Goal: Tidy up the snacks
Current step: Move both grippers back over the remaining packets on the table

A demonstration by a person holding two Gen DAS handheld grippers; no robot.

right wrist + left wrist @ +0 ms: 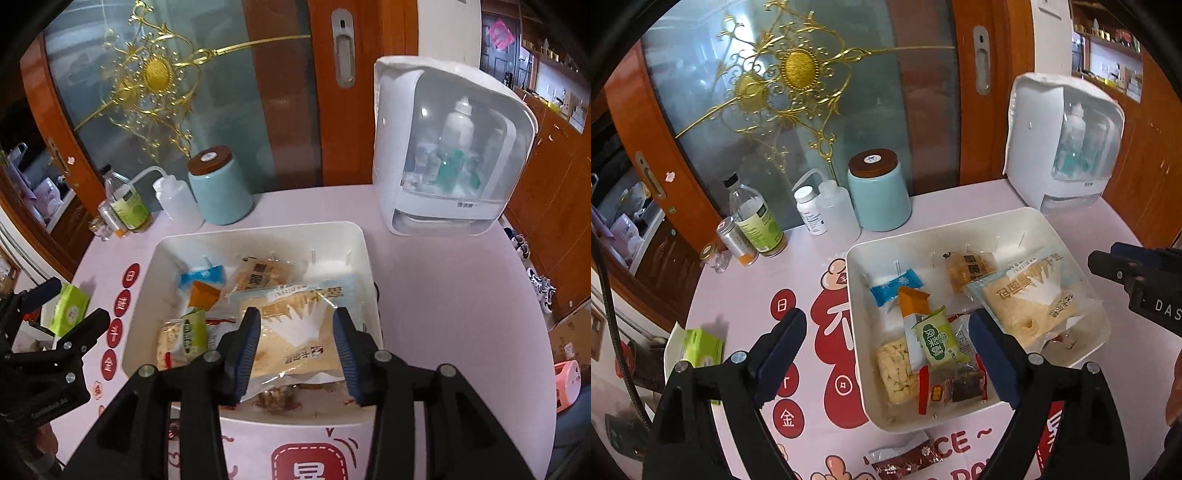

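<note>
A white bin (pixel 964 221) (pixel 258 230) on the pink table holds several wrapped snacks. A large bread packet (pixel 1027 302) (pixel 299 332) lies at its right side. A green packet (pixel 940 339), an orange one (pixel 912 301) and a blue one (pixel 895 286) lie in the middle. My left gripper (pixel 886 358) is open above the bin's near left part, empty. My right gripper (pixel 297 350) is open, its fingers either side of the bread packet, just above it. A dark red snack (pixel 905 459) lies on the table in front of the bin.
A teal canister (pixel 879 192) (pixel 219 186), bottles (pixel 757 221) and a squeeze bottle (pixel 836 208) stand behind the bin. A white cabinet with bottles (pixel 1067 140) (pixel 450 147) stands back right. A green box (pixel 700 349) (pixel 68 308) sits left.
</note>
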